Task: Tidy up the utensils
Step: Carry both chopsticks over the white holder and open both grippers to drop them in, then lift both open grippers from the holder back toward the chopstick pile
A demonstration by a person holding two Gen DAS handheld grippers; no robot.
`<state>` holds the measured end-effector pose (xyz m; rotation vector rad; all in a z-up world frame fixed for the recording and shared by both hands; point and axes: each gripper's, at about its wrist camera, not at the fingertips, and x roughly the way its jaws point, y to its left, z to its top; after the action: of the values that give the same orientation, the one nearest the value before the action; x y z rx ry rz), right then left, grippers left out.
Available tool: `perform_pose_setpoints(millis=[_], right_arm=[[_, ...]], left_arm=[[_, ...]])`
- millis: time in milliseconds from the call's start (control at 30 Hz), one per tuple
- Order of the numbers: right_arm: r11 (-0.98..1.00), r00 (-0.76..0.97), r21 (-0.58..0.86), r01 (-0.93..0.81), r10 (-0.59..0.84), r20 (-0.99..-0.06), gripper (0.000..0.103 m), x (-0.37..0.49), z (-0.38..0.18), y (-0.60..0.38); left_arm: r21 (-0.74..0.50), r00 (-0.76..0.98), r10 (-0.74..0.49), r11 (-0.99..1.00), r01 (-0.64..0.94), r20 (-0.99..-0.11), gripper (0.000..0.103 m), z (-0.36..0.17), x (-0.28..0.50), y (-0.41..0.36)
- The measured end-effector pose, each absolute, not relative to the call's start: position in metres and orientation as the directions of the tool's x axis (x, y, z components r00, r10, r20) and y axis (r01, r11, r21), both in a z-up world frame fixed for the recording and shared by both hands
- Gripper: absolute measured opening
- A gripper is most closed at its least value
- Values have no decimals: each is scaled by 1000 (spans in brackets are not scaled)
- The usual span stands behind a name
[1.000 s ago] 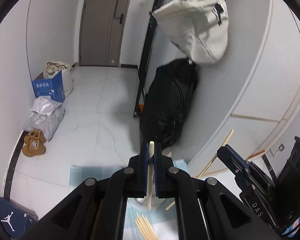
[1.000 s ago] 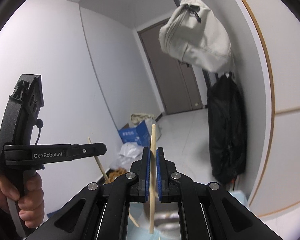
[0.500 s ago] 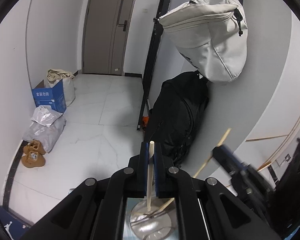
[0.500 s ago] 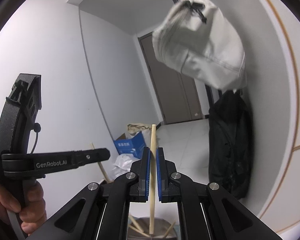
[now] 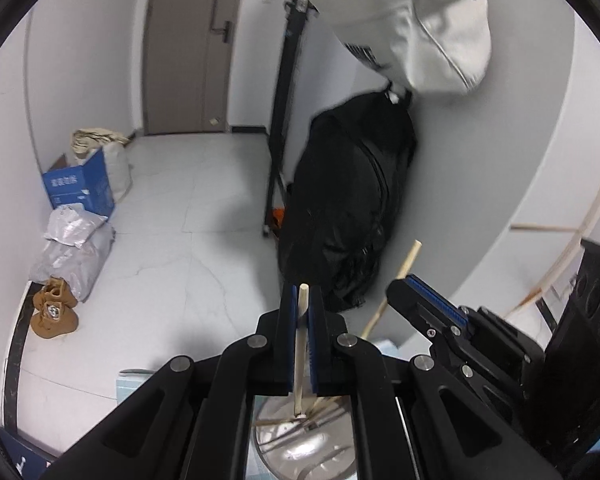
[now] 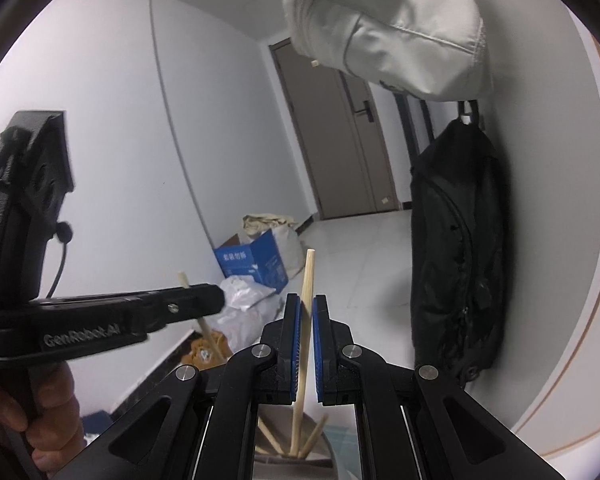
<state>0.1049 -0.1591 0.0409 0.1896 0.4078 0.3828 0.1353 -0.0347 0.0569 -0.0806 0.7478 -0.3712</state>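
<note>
In the left wrist view, I see my left tongs (image 5: 304,300) clenched on one wooden chopstick (image 5: 300,344); its lower tip is over the metal cup (image 5: 300,448), where other sticks lie. The right tongs (image 5: 414,288) come in from the right.

In the right wrist view, my right tongs (image 6: 306,312) grip a second chopstick (image 6: 303,344), its tip down in the cup (image 6: 328,456). A hand (image 6: 40,412) holds the left tongs (image 6: 208,300).
</note>
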Motion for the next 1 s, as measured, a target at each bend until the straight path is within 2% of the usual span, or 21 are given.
perform_pose_setpoints(millis=[133,300,433,467,500,533,567,667,733,1000], right_arm=[[907,829,232,-350,416,-374,5,101,33,-155],[896,785,224,-383,443,-433,6,93,19,-153],[871,741,264,-415,492,-458,9,88,12,-157],[872,740,262,-413,489,-461,18,86,13,-157],[878,746,256,-404,478,-464,25,83,14,-158],[878,748,259,-403,479,-460,38,81,15,-160],[876,752,269,-401,482,-450,45,77,17,-163],[885,773,278,-374,463,-434,51,64,22,-172],[889,778,284,-358,452,-435,56,58,24,-176],[894,793,292,-339,439,-423,69,28,37,-181]], left_arm=[[-224,622,-373,925,307,-688,1,50,141,-34],[-340,541,-445,895,289,-714,3,47,150,-23],[-330,553,-436,900,285,-710,29,56,142,-20],[-333,556,-440,898,288,-705,34,60,139,-19],[-336,558,-441,897,286,-703,43,62,137,-19],[-335,568,-432,902,273,-700,48,64,134,-16],[-331,581,-421,907,260,-697,49,66,132,-13],[-329,612,-395,918,223,-686,51,72,124,-6],[-327,626,-373,925,194,-684,58,72,119,0],[-280,680,-316,945,168,-662,58,80,90,0]])
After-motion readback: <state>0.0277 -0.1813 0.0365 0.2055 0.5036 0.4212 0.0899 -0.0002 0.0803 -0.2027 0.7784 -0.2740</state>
